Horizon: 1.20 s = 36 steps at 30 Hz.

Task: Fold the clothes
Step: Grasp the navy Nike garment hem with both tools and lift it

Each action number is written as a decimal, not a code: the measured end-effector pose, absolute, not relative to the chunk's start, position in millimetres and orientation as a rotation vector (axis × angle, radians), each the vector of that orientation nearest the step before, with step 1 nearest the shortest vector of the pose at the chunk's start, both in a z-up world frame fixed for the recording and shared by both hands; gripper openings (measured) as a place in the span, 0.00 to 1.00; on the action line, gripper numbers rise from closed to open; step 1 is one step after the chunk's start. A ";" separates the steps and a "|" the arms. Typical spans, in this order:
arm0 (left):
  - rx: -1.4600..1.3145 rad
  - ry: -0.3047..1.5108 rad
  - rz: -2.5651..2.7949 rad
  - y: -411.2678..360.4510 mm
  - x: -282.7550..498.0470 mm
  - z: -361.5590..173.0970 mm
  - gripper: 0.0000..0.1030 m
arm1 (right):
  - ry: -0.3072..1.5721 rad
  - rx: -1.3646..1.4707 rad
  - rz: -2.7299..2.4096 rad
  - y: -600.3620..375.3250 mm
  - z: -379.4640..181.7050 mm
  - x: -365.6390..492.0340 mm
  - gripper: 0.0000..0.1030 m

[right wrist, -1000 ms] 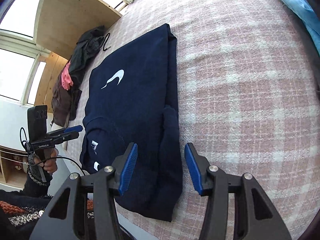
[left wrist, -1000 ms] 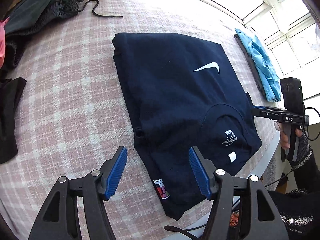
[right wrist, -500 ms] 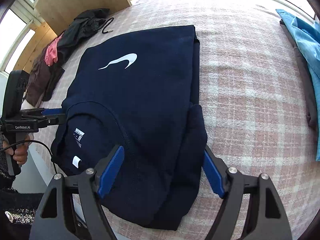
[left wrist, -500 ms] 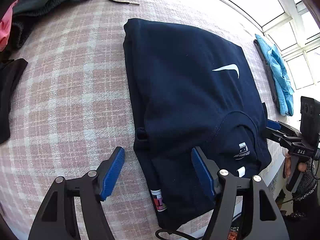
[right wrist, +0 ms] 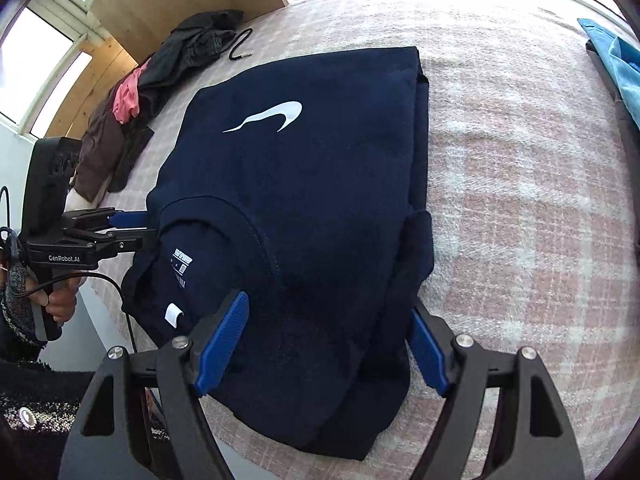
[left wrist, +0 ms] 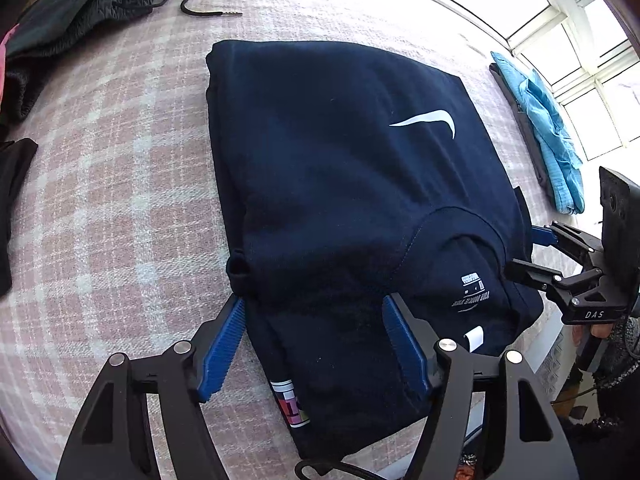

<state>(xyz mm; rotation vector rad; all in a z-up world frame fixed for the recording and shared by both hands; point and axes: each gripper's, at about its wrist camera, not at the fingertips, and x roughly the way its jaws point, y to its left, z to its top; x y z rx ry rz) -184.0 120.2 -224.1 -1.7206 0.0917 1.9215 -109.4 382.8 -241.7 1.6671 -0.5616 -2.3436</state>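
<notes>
2 spread grippers (left wrist: pixel 314 340) (right wrist: pixel 324 344), 1 navy sweatshirt (left wrist: pixel 340 168)

Neck print of navy sweatshirt (left wrist: pixel 360 184) illegible; blue garment (right wrist: pixel 616 64) cut by frame edge.

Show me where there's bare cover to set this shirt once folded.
Two bare plaid strips: between the navy shirt and the dark clothes pile, and between the shirt and the blue garment. It is crowded along the near edge, under both grippers.
</notes>
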 end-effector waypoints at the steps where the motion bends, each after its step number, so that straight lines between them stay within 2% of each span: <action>1: -1.721 0.084 1.918 115.9 -187.6 -222.2 0.65 | -0.609 1.652 -2.326 385.9 -242.2 -109.7 0.73; 6: -1.723 0.069 1.923 112.0 -189.7 -219.6 0.63 | -0.744 1.607 -2.273 393.0 -244.8 -107.8 0.74; 11: -1.710 0.079 1.925 112.3 -186.6 -219.6 0.61 | -0.585 1.657 -2.287 380.0 -240.5 -106.2 0.76; 13: -1.710 0.090 1.929 113.6 -185.3 -219.5 0.61 | -0.577 1.667 -2.277 376.6 -241.6 -108.8 0.81; 17: -1.697 0.099 1.939 114.3 -182.1 -219.6 0.61 | -0.552 1.716 -2.251 363.7 -244.2 -116.6 0.96; 19: -1.691 0.108 1.944 114.4 -180.5 -219.5 0.61 | -0.464 1.757 -2.258 353.2 -244.1 -118.3 0.99; 20: -1.688 0.115 1.948 114.5 -179.7 -219.4 0.59 | -0.402 1.766 -2.269 347.3 -244.0 -117.1 0.99; 22: -1.677 0.125 1.947 114.4 -178.0 -219.1 0.49 | -0.281 1.750 -2.292 336.4 -243.3 -114.2 0.97; 23: -1.675 0.122 1.947 113.7 -178.3 -219.3 0.48 | -0.266 1.719 -2.305 335.2 -241.6 -111.8 0.87; 24: -1.671 0.105 1.937 112.7 -178.7 -219.7 0.45 | -0.271 1.683 -2.326 336.9 -238.9 -109.5 0.59; 25: -1.667 0.083 1.923 111.6 -178.9 -220.0 0.35 | -0.313 1.681 -2.316 342.1 -239.7 -110.2 0.38; 26: -1.667 0.058 1.911 110.3 -179.4 -221.0 0.32 | -0.356 1.678 -2.306 347.3 -240.5 -110.9 0.25; 30: -1.664 -0.012 1.879 106.5 -180.5 -224.5 0.25 | -0.468 1.659 -2.254 356.3 -243.0 -115.1 0.24; 33: -1.666 -0.050 1.865 104.3 -181.1 -226.4 0.23 | -0.734 1.599 -2.166 365.6 -247.8 -118.6 0.22; 36: -1.672 -0.174 1.807 100.1 -184.1 -229.3 0.20 | -0.904 1.491 -2.087 357.9 -247.3 -123.9 0.22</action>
